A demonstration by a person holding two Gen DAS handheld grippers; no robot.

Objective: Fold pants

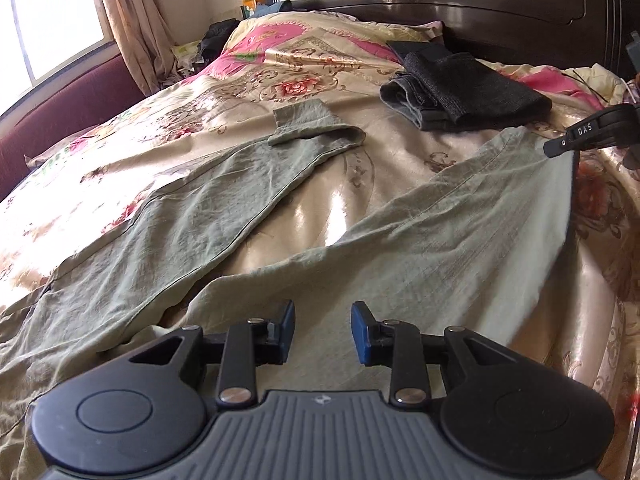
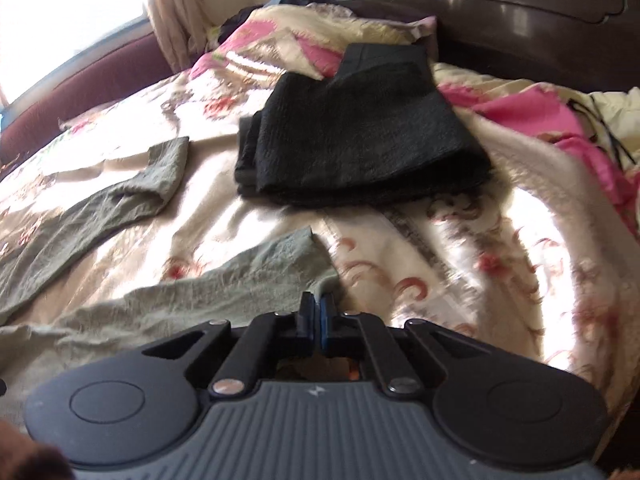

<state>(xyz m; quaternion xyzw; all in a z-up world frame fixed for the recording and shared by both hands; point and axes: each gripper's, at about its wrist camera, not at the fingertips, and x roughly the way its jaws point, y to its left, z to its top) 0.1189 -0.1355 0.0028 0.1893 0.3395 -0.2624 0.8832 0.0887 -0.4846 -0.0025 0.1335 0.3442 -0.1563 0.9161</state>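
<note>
Pale green pants (image 1: 224,216) lie spread on the floral bedspread (image 1: 340,208), legs apart and pointing toward the headboard. My left gripper (image 1: 322,332) is open, just above the pants near the crotch and upper right leg. My right gripper (image 2: 316,316) is shut on the hem of the right pant leg (image 2: 256,276) and lifts that edge; it also shows at the right of the left wrist view (image 1: 560,148). The left leg's cuff (image 2: 164,176) is folded back on itself.
A stack of folded dark clothes (image 2: 352,140) lies near the pillows, beyond the pant legs. A dark wooden headboard (image 1: 480,4) stands behind. A window, curtain and maroon padded ledge (image 1: 68,108) run along the left side.
</note>
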